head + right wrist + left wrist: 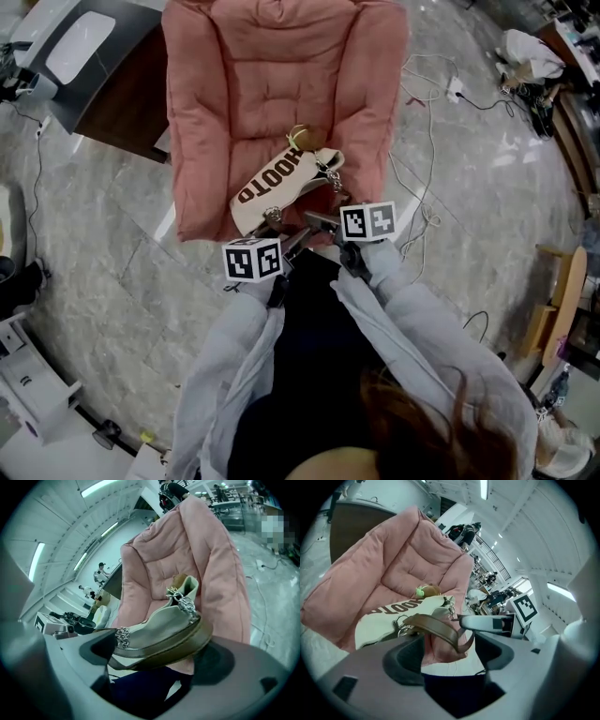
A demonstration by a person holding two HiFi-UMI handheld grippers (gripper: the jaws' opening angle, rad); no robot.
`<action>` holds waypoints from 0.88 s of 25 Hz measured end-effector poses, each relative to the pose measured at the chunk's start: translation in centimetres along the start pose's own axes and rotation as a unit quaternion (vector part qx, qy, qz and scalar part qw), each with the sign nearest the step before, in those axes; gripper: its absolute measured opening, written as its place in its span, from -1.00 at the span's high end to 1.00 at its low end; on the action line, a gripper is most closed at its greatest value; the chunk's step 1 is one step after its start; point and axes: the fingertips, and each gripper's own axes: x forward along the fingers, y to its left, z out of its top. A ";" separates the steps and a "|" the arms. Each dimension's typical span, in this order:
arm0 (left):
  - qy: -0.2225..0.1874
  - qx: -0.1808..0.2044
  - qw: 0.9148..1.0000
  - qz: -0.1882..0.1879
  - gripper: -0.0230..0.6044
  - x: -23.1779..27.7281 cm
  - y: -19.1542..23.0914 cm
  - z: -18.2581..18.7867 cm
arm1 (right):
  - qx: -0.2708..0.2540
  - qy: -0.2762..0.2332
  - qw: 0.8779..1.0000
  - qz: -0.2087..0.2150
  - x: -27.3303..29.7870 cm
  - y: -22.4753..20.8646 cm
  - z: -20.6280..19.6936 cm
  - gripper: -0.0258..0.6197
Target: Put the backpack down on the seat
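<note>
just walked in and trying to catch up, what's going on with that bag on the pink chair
A person with tongs in each hand is putting a cream backpack down on the pink cushioned seat. The backpack already lies on the cushion. The left tongs and the right tongs both stand open. One brown strap lies loose between the left jaws, and the other brown strap lies loose across the right jaws.

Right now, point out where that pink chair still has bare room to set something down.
Free: the tufted cushion behind the bag, up toward the backrest, and the strip between the bag and the left-hand bolster. Crowded: the front, where the bag, its brown strap, the left claw and the right claw bunch together.
</note>
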 end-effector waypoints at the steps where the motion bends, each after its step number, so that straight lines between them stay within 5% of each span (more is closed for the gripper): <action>1: 0.015 0.001 1.000 0.003 -0.16 -0.1 0.3 -0.6 | 0.008 0.002 1.000 -0.010 0.0 -0.5 -0.4 -0.67; 6: 0.054 0.004 0.998 0.019 -0.23 -0.8 1.6 -2.8 | 0.044 0.009 0.998 -0.047 -0.5 -2.6 -2.5 -0.94; 12: 0.071 0.001 0.997 0.021 -0.23 -1.6 2.1 -4.4 | 0.070 -0.009 0.994 -0.087 -3.0 -4.7 -4.5 -0.94; 17: 0.078 0.025 0.996 0.020 -0.23 -3.0 1.2 -3.8 | 0.071 -0.042 0.993 -0.083 -5.2 -3.0 -4.4 -0.94; 22: 0.029 0.030 0.999 0.029 -0.24 -5.6 1.4 -0.4 | 0.067 -0.087 0.993 -0.041 -5.4 1.4 -2.4 -0.90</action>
